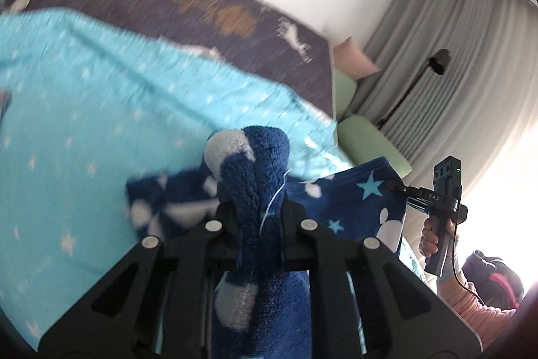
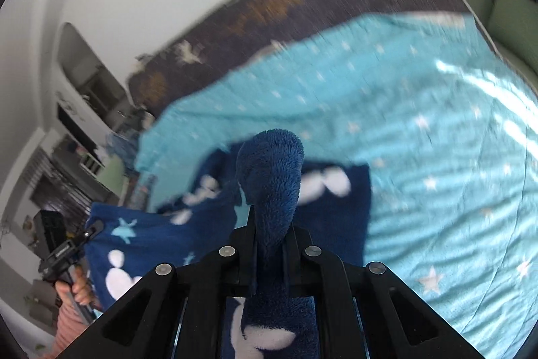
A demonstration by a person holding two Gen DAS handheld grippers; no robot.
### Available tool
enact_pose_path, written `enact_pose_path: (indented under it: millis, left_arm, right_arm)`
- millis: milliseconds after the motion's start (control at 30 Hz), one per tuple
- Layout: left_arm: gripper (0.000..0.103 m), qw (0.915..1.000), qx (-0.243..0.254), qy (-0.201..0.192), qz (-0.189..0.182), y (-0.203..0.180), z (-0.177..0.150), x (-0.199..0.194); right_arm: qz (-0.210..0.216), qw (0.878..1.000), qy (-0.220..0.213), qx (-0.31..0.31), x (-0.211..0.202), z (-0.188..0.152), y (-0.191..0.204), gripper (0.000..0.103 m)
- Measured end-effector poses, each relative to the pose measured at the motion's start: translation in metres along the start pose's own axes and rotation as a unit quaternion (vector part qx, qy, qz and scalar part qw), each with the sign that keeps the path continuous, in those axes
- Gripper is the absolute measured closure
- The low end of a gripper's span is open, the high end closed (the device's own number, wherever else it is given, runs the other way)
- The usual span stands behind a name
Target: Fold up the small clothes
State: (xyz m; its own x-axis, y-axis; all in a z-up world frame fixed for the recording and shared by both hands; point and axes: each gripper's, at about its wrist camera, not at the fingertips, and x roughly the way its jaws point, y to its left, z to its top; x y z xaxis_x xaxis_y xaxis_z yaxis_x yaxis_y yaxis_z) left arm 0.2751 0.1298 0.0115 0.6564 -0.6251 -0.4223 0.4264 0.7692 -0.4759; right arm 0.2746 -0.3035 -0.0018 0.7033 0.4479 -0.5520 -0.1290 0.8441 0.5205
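Item: navy fleece garment (image 1: 363, 201), star-printed, lifted over the turquoise bedspread (image 1: 84, 110). Left gripper (image 1: 257, 217) fingers clamped on one bunched corner; right gripper (image 2: 272, 234) fingers clamped on the other. Long axis spans gripper to gripper, toward 3 o'clock from the left; loose body hangs toward 12 o'clock.

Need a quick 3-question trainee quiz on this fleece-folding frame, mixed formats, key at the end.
1. True or false: the left gripper is shut on the navy fleece garment.
2. What lies under the garment? A) turquoise starred blanket B) bare wooden floor C) glass table
3. Fill in: the right gripper pinches a bunched ___ of the garment.

Key: 1 true. 2 A, the turquoise starred blanket. 3 fold.
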Motion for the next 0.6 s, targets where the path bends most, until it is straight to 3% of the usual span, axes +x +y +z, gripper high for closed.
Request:
enact_pose_path:
  millis: [200, 333, 400, 467, 533, 600]
  left_arm:
    - [0.087, 0.9969, 0.070, -0.035, 0.001, -0.030, 0.055, 0.007]
    - [0.087, 0.9960, 0.070, -0.031, 0.046, -0.004, 0.071, 0.043]
    - [0.087, 0.9972, 0.042, -0.011, 0.060, 0.022, 0.070, 0.066]
    - [0.086, 0.9954, 0.000, 0.034, 0.090, 0.063, 0.056, 0.103]
    - [0.085, 0.9858, -0.045, 0.097, 0.130, 0.107, 0.030, 0.142]
    - [0.082, 0.9764, -0.075, 0.142, 0.145, 0.134, 0.005, 0.163]
  right_arm:
    - [0.011, 0.998, -0.057, -0.021, -0.023, 0.034, 0.021, 0.094]
    - [0.010, 0.998, -0.070, -0.001, -0.006, 0.057, 0.006, 0.094]
    - [-0.002, 0.998, -0.060, 0.011, 0.018, 0.063, -0.010, 0.094]
    - [-0.016, 0.999, -0.038, 0.022, 0.049, 0.062, -0.030, 0.093]
    - [-0.041, 0.998, 0.005, 0.043, 0.085, 0.056, -0.055, 0.091]
    - [-0.074, 0.994, 0.052, 0.069, 0.119, 0.043, -0.080, 0.089]
